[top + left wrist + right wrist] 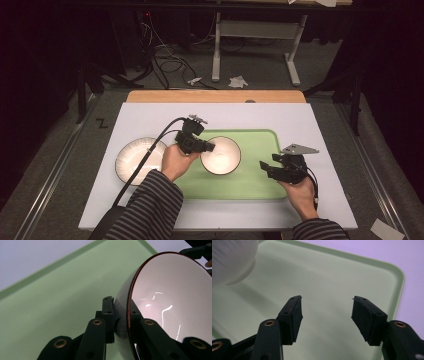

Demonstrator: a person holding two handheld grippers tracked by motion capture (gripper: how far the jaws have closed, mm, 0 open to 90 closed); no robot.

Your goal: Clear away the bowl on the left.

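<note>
high view: one white bowl (220, 155) on the green tray (260, 185), one ribbed plate (135, 159) left on the table (150, 112) | left gripper view: left tongs (120, 315) clamped on bowl rim | right gripper view: right tongs (326, 312) apart, nothing between

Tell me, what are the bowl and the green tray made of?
The bowl looks like glazed ceramic: its white inside is glossy with bright light streaks, and its rim is dark. The green tray looks like matte plastic: smooth, even colour, no shine, rounded raised edge. I can't be sure of either.
</note>
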